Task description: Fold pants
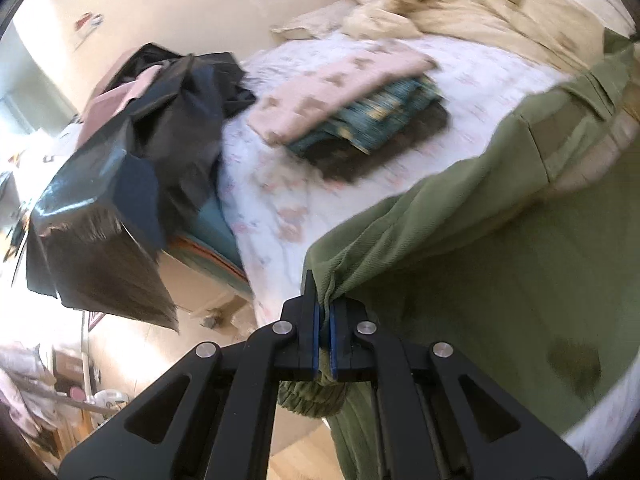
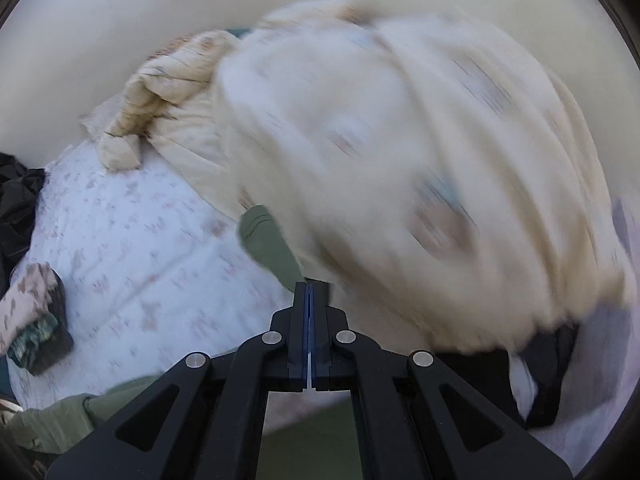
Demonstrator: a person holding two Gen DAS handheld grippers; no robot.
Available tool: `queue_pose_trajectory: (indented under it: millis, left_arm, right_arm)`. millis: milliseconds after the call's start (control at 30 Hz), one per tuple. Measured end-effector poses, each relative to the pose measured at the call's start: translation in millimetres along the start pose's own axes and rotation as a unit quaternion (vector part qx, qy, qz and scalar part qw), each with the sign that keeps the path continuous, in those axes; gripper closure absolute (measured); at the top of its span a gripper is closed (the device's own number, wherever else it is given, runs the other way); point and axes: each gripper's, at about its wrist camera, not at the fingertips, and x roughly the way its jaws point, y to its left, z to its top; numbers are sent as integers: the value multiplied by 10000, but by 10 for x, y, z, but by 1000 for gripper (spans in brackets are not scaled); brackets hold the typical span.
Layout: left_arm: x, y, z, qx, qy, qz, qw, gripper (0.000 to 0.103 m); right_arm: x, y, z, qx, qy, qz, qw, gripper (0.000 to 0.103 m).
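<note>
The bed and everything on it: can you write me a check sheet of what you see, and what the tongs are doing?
Surface: bed sheet, white with a faint pink print.
Job's things: green pants, spread over the bed's near edge.
Clutter: folded clothes stack; black plastic bag; cream comforter, bunched, blurred.
Grippers: left tongs shut on the pants' edge; right tongs shut, green fabric at their tips, grip unclear.
Cables: nothing seen.
Surroundings: cream wall.
</note>
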Motion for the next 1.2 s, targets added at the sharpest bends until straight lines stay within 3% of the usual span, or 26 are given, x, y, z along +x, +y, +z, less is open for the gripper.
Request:
queue_pose_trajectory:
  millis: [233,433,567,633,700,767,833,933,1000,1067,1133,1167,1200]
  left_arm:
    - [-192,-542,-567,994,209,-327,9943,101]
    - [-252,-573,-941,1174,360,-565,9908,101]
    - [-263,-654,-1173,1521,523,-751,9841,101]
    - [-217,-685,-1290,1645,701,-892,9798,101]
    - [-110,-706,-1379,1691,1056,-1057,9742,99]
    - [27,-670,-1413,1389,1413,-1293,9716,97]
    - [181,-604,-1426,914,1780,-1465,9688,97]
    - [194,-564,-1404,713,1861,-1463,9689,94]
    - [208,-532,-1383,572,1994,-1501,9667,91]
    - [220,-512,-1365,473,2077,-1554,9646,91]
    - [234,-519,-1356,513,2187,-1587,9614,87]
    - [235,-526,-1351,581,2209,-1605,9602,80]
    - [221,-551,-1359,658,2229,-1637,9587,74]
  right_arm:
    - [-112,-727,-727,503,393,-226,9977,103]
    - [-407,-969,-1116,562,557,-404,9960,103]
    - [-402,-989,-1405,216,999,-897,9907,103]
    - [-239,-989,-1608,-9,1594,-1213,9797,103]
    - [39,-955,-1839,-330,2414,-1522,9579,103]
    - [219,-865,-1964,-667,2850,-1812,9389,103]
    - [325,-796,-2023,-820,3014,-2020,9282,102]
    - [532,-750,-2183,-1150,3633,-2052,9015,102]
    - [558,-726,-2207,-1356,3670,-2130,8953,101]
    - [548,-715,-2189,-1340,3690,-2044,8967,100]
    - [533,-646,-2225,-1510,3778,-1932,8928,94]
    - [508,-604,-2231,-1663,3792,-1924,8897,85]
    - [475,-569,-2229,-1770,3790,-1916,8879,65]
